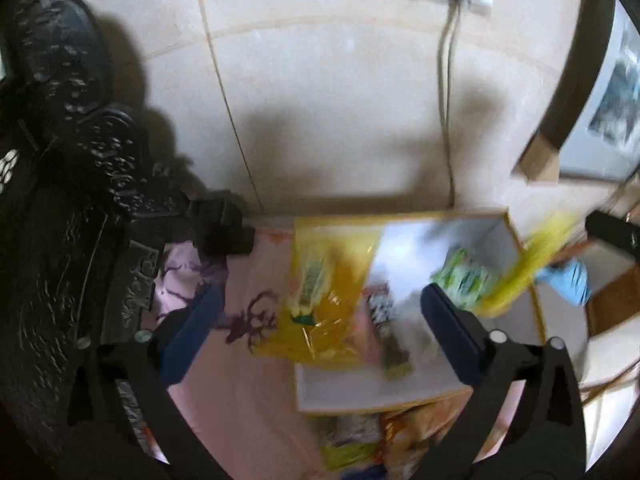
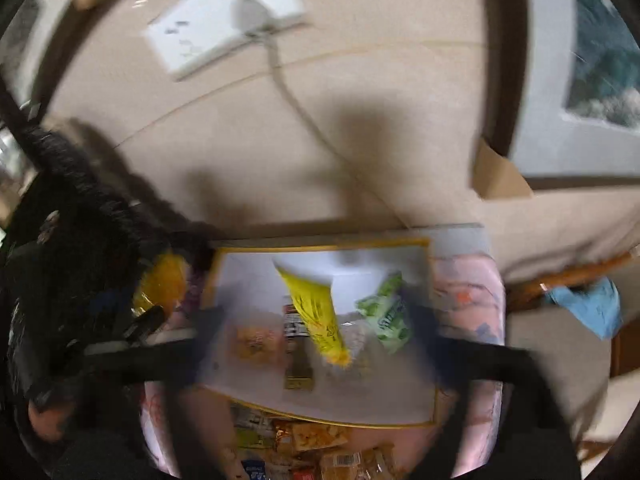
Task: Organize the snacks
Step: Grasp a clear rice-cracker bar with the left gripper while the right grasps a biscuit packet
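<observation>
A white box with a gold rim stands on the pink cloth. My left gripper hangs open above its left side. An orange-yellow packet lies loose below the wide jaws at the box's left wall, with no pad pressing on it. Over the box's middle my right gripper stands open and blurred. Under it a yellow packet sits free in the box, beside a green packet, a dark bar and an orange packet.
A heap of several snack packets lies in front of the box. A black ornate object fills the left. Behind are the wall, a socket with its cable, and a framed picture. A blue cloth lies right.
</observation>
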{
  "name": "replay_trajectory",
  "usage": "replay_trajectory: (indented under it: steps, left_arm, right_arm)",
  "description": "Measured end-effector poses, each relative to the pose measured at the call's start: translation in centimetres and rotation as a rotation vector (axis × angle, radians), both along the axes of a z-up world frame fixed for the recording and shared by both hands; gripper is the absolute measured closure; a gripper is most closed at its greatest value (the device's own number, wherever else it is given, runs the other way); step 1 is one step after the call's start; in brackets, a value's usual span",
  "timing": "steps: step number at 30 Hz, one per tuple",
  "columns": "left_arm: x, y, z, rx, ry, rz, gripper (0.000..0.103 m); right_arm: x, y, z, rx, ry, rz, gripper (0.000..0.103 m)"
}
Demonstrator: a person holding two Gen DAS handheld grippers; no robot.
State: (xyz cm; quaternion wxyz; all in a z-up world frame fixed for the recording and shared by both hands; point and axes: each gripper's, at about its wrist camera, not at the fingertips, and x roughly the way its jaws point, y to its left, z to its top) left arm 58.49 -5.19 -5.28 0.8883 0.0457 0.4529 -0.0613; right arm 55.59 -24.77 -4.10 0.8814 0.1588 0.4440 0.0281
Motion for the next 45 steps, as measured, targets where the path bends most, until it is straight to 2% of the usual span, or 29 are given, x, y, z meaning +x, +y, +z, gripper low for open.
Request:
replay_trajectory:
  steps: [3,6,10,12,14,16,19,22,25,28,31,33,34,35,36,37,38,39,40,41,42,43,45]
  left_arm:
    - [-0.9,-0.3,0.3,0.047,-0.005,-0.011,0.002]
    - [-2.0,-0.4,0.5,0.088,-0.005,-0.032,0.002]
    - [-4.5,0.7,0.5,0.151,-0.035,-0.041,0.002]
    - [-7.5,2.6,-0.8,0.199,-0.065,-0.002,0.002]
    - [-11.4,4.9,-3.5,0.225,-0.078,0.034,0.002]
    - [-14.4,6.3,-6.6,0.247,-0.053,0.023,0.002]
    - [-19.9,7.7,-11.5,0.273,-0.029,-0.021,0.002]
    - [-23.8,8.1,-15.6,0.25,0.021,-0.055,0.002]
    - [-24.9,7.7,-18.9,0.31,0.039,-0.089,0.002]
    - [-25.0,6.6,-21.0,0.377,0.037,-0.167,0.002]
    - [-24.3,6.0,-23.3,0.403,0.091,-0.179,0.002]
    - [-24.0,5.7,-24.3,0.394,0.107,-0.167,0.002]
    - [-24.1,5.7,-24.0,0.357,0.054,-0.161,0.002]
    - [-24.0,5.6,-24.5,0.337,0.062,-0.167,0.003]
    - [-24.0,5.6,-24.5,0.323,0.058,-0.151,0.006]
    - [-23.9,5.8,-24.5,0.284,0.069,-0.13,0.015]
    - [-23.6,6.3,-24.3,0.182,0.112,-0.103,0.025]
    - [-23.6,6.5,-24.3,0.103,0.14,-0.101,0.054]
    - [-23.5,6.9,-24.3,0.022,0.171,-0.095,0.061]
    - [-23.5,7.0,-24.3,0.002,0.175,-0.079,0.062]
    - [-23.6,6.8,-24.3,0.018,0.173,-0.087,0.065]
    - [-23.6,6.4,-24.3,0.025,0.176,-0.103,0.074]
    - [-23.9,5.6,-24.1,0.057,0.197,-0.103,0.074]
  right_arm:
    - [-0.7,-0.2,-0.4,0.053,0.014,0.012,0.001]
    - [-1.6,-0.6,-0.6,0.038,0.048,0.006,0.001]
    - [-4.1,-0.7,-0.3,-0.057,0.063,0.001,0.001]
    - [-6.2,-0.6,-1.1,-0.111,0.067,0.005,0.001]
    - [-9.6,-0.1,-3.6,-0.185,0.082,0.054,0.001]
    - [-12.7,0.9,-7.9,-0.267,0.113,0.151,0.001]
    - [-16.8,0.7,-12.7,-0.303,0.007,0.115,0.001]
    - [-18.7,0.0,-19.3,-0.299,0.139,0.098,0.001]
    - [-19.1,-0.3,-24.7,-0.337,0.25,0.118,0.001]
    - [-18.7,0.2,-26.2,-0.237,0.246,0.147,0.001]
    - [-17.5,1.1,-27.1,-0.318,0.206,0.148,0.001]
    - [-17.1,1.2,-27.8,-0.314,0.209,0.128,0.001]
    - [-17.1,1.1,-28.0,-0.299,0.21,0.117,0.001]
    - [-17.2,1.2,-28.2,-0.285,0.2,0.091,0.001]
    - [-17.4,1.3,-28.2,-0.288,0.191,0.076,0.001]
    - [-17.7,1.3,-28.3,-0.286,0.187,0.062,0.002]
    - [-18.1,1.3,-28.3,-0.281,0.187,0.033,0.005]
    - [-18.6,1.5,-28.1,-0.285,0.181,0.017,0.016]
    - [-19.0,1.9,-27.7,-0.286,0.165,0.02,0.038]
    - [-19.5,2.4,-27.4,-0.29,0.155,0.023,0.046]
    - [-20.0,2.9,-27.2,-0.31,0.157,0.013,0.052]
    - [-20.6,3.3,-27.1,-0.33,0.163,-0.001,0.055]
    - [-21.8,3.5,-27.1,-0.316,0.165,-0.036,0.057]
